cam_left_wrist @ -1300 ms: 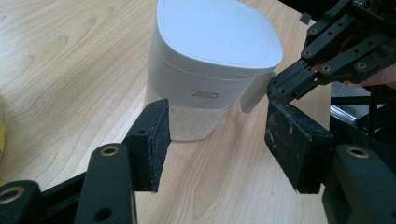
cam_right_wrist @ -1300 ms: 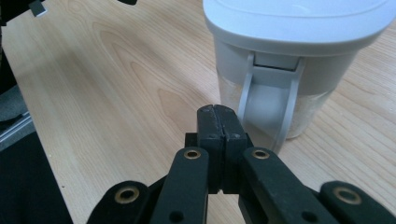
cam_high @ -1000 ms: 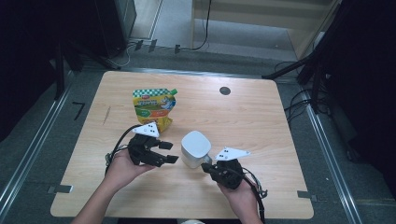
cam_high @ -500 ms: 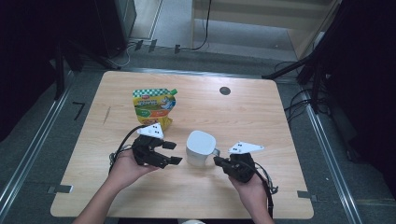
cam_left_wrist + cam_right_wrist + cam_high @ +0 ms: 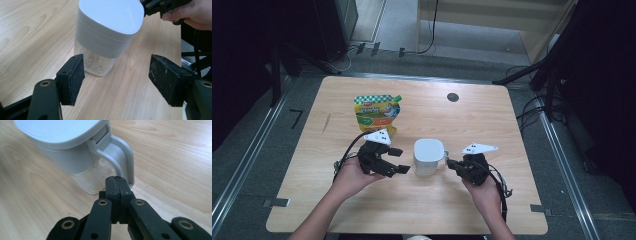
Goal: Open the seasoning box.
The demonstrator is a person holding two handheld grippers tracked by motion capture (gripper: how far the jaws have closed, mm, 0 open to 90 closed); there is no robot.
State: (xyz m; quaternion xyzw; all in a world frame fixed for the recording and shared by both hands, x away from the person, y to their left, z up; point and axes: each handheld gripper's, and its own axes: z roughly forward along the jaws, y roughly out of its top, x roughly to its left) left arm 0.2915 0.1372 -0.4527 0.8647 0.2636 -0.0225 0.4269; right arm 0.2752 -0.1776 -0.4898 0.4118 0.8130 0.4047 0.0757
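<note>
Wooden table [image 5: 492, 125] holds a white jug [image 5: 428, 156] standing up, handle pointing at the right gripper [image 5: 451, 163], whose jaws are pressed together, holding nothing. Left gripper [image 5: 398, 160] sits beside it, jaws just opening wide, holding nothing.

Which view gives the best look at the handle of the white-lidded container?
The right gripper view: the handle fills the frame's middle, its grey loop seen from lid hinge down to the shut right gripper at its base. In the high view it is a small nub beside the container. The left gripper view faces the container's opposite side.
</note>
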